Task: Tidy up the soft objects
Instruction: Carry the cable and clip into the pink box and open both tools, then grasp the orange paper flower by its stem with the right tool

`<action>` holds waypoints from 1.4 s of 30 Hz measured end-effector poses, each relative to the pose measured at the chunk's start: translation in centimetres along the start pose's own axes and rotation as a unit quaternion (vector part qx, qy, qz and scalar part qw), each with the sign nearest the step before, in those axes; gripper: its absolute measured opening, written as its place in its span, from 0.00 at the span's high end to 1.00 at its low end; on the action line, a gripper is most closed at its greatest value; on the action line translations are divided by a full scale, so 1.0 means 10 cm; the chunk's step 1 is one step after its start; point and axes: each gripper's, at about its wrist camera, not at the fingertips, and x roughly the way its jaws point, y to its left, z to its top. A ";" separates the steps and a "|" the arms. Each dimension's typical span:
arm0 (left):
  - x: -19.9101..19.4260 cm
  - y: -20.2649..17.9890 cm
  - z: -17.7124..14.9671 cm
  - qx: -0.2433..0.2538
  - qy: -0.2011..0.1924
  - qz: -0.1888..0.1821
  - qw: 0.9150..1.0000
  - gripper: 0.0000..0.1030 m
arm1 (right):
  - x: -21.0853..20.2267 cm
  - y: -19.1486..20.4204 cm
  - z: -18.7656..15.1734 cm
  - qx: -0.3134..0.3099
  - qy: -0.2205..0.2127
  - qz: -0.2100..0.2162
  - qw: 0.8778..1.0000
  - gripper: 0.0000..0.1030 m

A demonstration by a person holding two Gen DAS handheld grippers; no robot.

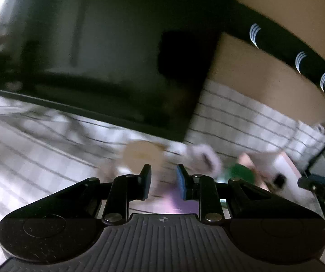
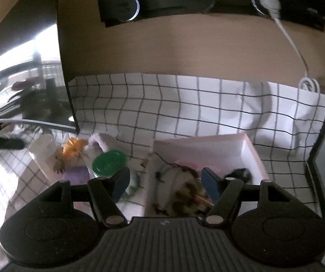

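Sorting looks to be partly under way: in the right wrist view we see a pink-rimmed box (image 2: 251, 149) on the checked cloth (image 2: 185, 104), and a white-and-brown plush toy (image 2: 180, 188) already lies inside it, with a small dark fluffy thing (image 2: 239, 174) near its far corner. Our right gripper (image 2: 166, 184) hovers over that plush with its jaws spread wide and nothing between them, so we judge it has either let go or is about to adjust the toy.

Left of the box more items wait on the cloth: an orange fuzzy toy (image 2: 72, 150), a green lid (image 2: 109, 159) on a jar, a purple pad (image 2: 76, 173) and a white tub (image 2: 42, 147).

Our left gripper (image 1: 163, 182) is also parted and empty, its blue pads (image 1: 180, 182) apart. That view is heavily smeared, so we can only guess that the pale blob (image 1: 204, 158) just beyond the fingers is a soft toy; a tan disc (image 1: 143, 155) sits beside it, under the dark monitor (image 1: 94, 56).

Next we would bring one gripper down over a loose soft item, likely the orange one, close gently, and carry it to the box, steering clear of the jar.
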 end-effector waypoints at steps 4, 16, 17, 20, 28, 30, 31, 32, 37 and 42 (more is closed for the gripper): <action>-0.35 0.46 0.07 -0.002 -0.025 0.033 0.999 0.74 | 0.11 0.48 0.08 0.011 0.002 0.025 1.000 0.32; -0.43 1.04 -0.20 -0.038 -0.031 -0.027 0.998 0.74 | 0.38 1.76 0.23 -0.164 0.024 0.095 0.982 0.51; -0.39 1.02 -0.26 -0.050 -0.025 -0.042 0.998 0.74 | 0.46 1.84 0.25 -0.200 0.037 0.099 0.974 0.60; -0.20 0.86 -0.44 -0.054 -0.014 -0.068 0.996 0.74 | 0.72 2.03 0.31 -0.294 0.067 0.082 0.950 0.71; 0.20 0.62 -0.77 -0.093 0.025 -0.099 0.990 0.74 | 1.49 2.18 0.34 -0.381 0.108 0.076 0.915 0.71; 0.26 0.65 -0.83 -0.109 0.033 -0.100 0.988 0.74 | 1.69 2.22 0.31 -0.380 0.119 0.080 0.914 0.71; 0.27 0.67 -0.86 -0.114 0.036 -0.100 0.988 0.74 | 1.78 2.23 0.28 -0.380 0.120 0.077 0.914 0.71; 0.28 0.68 -0.88 -0.118 0.039 -0.099 0.987 0.74 | 1.88 2.25 0.24 -0.381 0.120 0.072 0.914 0.71; 0.28 0.75 -0.98 -0.127 0.056 -0.096 0.986 0.74 | 2.23 2.28 0.12 -0.378 0.122 0.047 0.917 0.71; 0.31 0.82 -1.01 -0.142 0.066 -0.085 0.984 0.74 | 2.43 2.32 0.07 -0.388 0.140 0.049 0.910 0.94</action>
